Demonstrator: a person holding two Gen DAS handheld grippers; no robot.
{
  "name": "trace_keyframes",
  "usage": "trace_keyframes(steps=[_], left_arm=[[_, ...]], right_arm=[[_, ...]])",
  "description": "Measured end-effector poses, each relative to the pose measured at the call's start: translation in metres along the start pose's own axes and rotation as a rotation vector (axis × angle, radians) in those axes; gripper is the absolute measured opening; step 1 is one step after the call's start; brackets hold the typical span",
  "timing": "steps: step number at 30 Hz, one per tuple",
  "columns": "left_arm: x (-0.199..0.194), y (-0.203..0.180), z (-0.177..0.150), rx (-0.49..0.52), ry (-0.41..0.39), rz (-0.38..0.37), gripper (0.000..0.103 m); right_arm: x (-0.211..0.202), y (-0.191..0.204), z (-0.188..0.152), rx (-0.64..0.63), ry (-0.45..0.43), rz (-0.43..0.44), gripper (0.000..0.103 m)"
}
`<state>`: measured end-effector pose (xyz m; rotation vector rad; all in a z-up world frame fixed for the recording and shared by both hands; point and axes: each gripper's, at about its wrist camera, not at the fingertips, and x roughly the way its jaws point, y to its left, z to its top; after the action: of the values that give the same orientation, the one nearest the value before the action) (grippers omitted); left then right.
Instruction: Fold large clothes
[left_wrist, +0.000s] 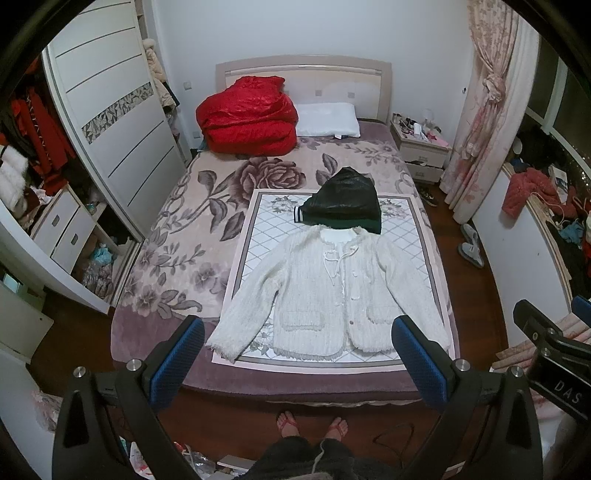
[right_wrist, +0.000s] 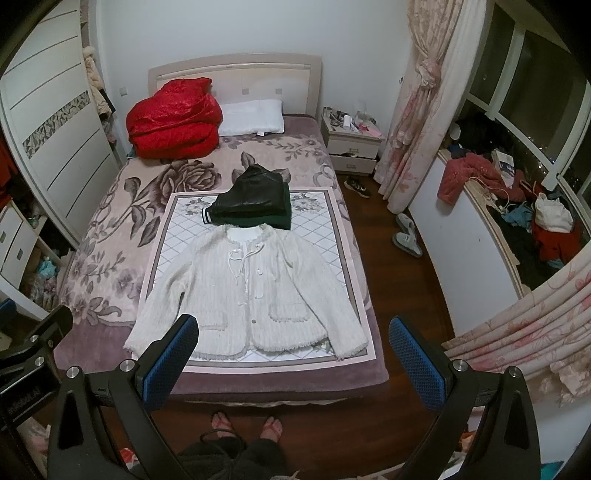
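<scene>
A white fluffy cardigan (left_wrist: 325, 291) (right_wrist: 247, 291) lies spread flat, front up, sleeves out, on a quilted mat (left_wrist: 266, 229) (right_wrist: 173, 236) near the foot of the bed. Behind its collar sits a folded black and green jacket (left_wrist: 343, 203) (right_wrist: 255, 201). My left gripper (left_wrist: 297, 332) hangs open above the bed's foot, well short of the cardigan's hem. My right gripper (right_wrist: 293, 330) is open too, held high over the bed's near right corner, and it shows as a black frame (left_wrist: 550, 350) at the right of the left wrist view. Nothing is between either pair of fingers.
A red quilt (left_wrist: 247, 118) (right_wrist: 173, 120) and white pillow (left_wrist: 327, 120) (right_wrist: 253, 117) lie at the headboard. Wardrobe (left_wrist: 110, 110) on the left, bedside table (right_wrist: 351, 138) and curtain (right_wrist: 417, 110) on the right, cluttered sill (right_wrist: 524, 218). A person's feet (left_wrist: 314, 424) stand on the wood floor at the bed's foot.
</scene>
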<state>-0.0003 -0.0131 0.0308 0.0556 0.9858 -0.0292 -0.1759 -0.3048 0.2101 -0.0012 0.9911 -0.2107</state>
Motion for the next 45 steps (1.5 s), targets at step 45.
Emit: trace_keyframes(steps=[45], left_arm=[[0.146, -0.015, 0.064, 0.069, -0.128, 0.076, 0.103]], right_arm=[[0.190, -0.070, 0.010, 0.351, 0.177, -0.017, 0.101]])
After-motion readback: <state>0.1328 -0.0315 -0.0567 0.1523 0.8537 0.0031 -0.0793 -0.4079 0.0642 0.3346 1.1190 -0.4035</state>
